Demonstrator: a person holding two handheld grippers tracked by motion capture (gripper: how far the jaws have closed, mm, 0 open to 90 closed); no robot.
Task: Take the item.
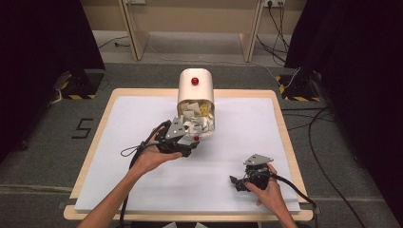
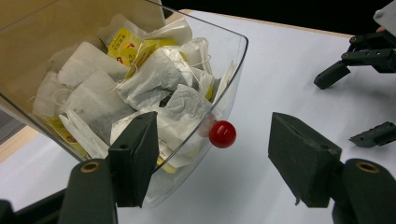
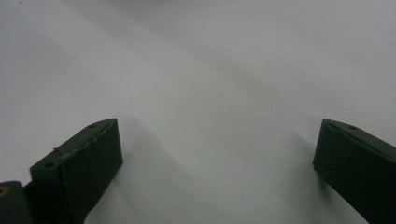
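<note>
A cream tea-bag dispenser (image 1: 206, 85) stands at the back middle of the white table. Its clear front bin (image 1: 212, 124) is tilted out toward me and holds several white and yellow tea bags (image 2: 154, 79). A small red knob (image 2: 222, 134) sits on the bin's clear wall (image 2: 236, 51). My left gripper (image 2: 217, 154) is open, its jaws on either side of the knob without touching it; the left jaw overlaps the bin's lower corner. In the high view the left gripper (image 1: 191, 144) is at the bin's front. My right gripper (image 3: 218, 158) is open over bare table, near the front right (image 1: 236, 183).
A second red knob (image 1: 195, 80) is on top of the dispenser. The white sheet (image 1: 142, 180) covers a wooden table (image 1: 93, 156). Cables (image 1: 328, 142) trail on the floor at the right. The right gripper (image 2: 343, 109) lies to the right of the bin.
</note>
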